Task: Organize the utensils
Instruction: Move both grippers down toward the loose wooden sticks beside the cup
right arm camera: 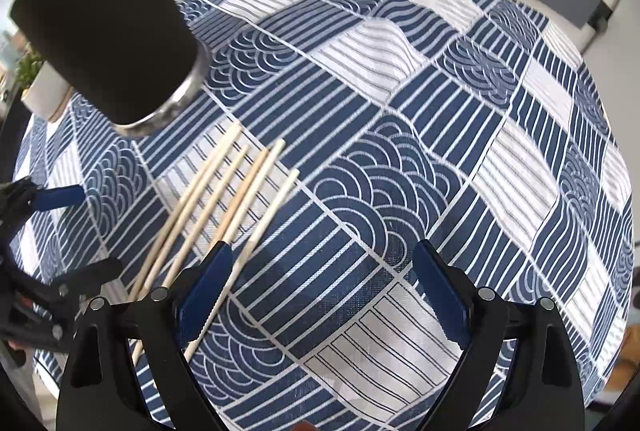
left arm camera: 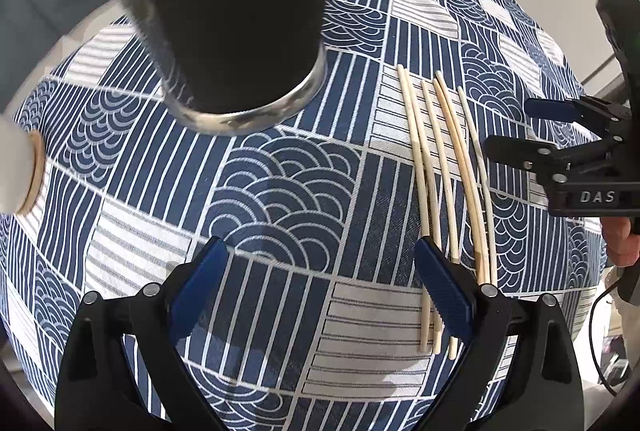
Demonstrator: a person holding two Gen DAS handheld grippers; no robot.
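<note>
Left gripper: jaws spread wide, nothing between the blue pads, held low, angled downward. Right gripper: jaws likewise wide apart, empty, same downward tilt. From the left wrist view the right gripper sits at the right edge, bare fingers gripping its body.

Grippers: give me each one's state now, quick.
Left gripper: open, holding nothing; chopsticks lie beside its right finger.
Right gripper: open, holding nothing, above the tablecloth.
</note>
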